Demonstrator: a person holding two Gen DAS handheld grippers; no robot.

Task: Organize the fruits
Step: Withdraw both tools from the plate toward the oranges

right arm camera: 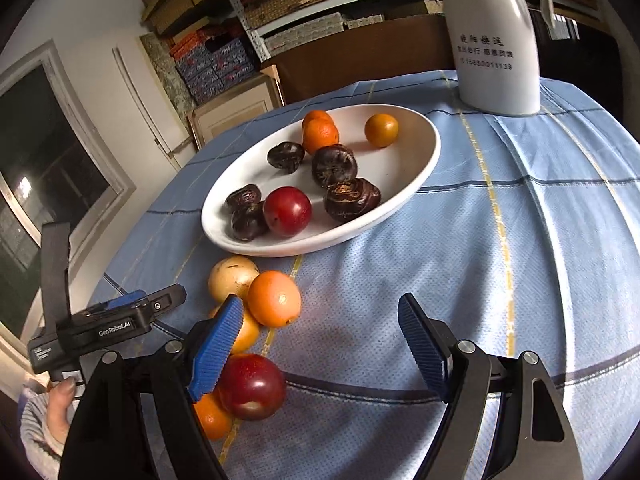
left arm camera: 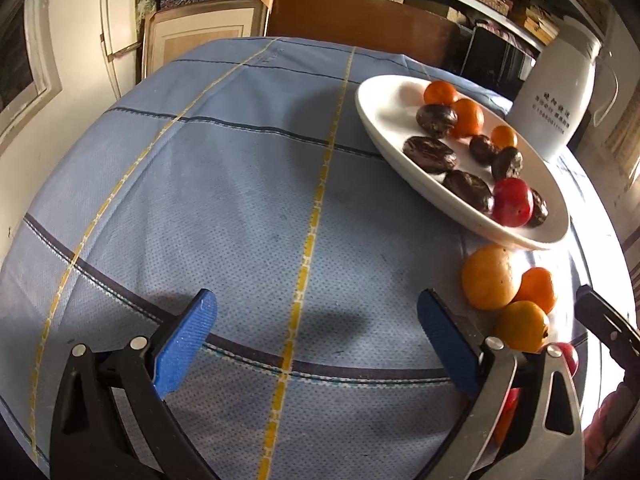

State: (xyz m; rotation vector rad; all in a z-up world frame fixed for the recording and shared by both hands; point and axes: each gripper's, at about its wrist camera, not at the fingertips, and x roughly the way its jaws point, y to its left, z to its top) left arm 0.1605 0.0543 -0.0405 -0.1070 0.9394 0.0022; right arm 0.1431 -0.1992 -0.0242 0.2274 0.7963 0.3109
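A white oval plate (right arm camera: 400, 196) (left arm camera: 384, 92) on the blue tablecloth holds several dark brown fruits (right arm camera: 351, 200), three small oranges (right arm camera: 320, 135) and a red plum (right arm camera: 287, 211) (left arm camera: 513, 202). Loose fruit lies in front of the plate: a pale yellow fruit (right arm camera: 232, 278), an orange (right arm camera: 274, 299) (left arm camera: 490, 277), a red plum (right arm camera: 252, 386) and more oranges behind my right gripper's left finger. My right gripper (right arm camera: 320, 348) is open and empty, just right of the loose plum. My left gripper (left arm camera: 316, 344) is open and empty over bare cloth, left of the loose fruit; it also shows in the right wrist view (right arm camera: 120, 312).
A white kettle (right arm camera: 496, 40) (left arm camera: 556, 96) stands behind the plate at the table's far edge. Shelves with stacked boxes (right arm camera: 280, 8) and a wooden frame (left arm camera: 204, 28) stand beyond the round table (left arm camera: 240, 200). A hand (right arm camera: 60, 408) holds the left gripper.
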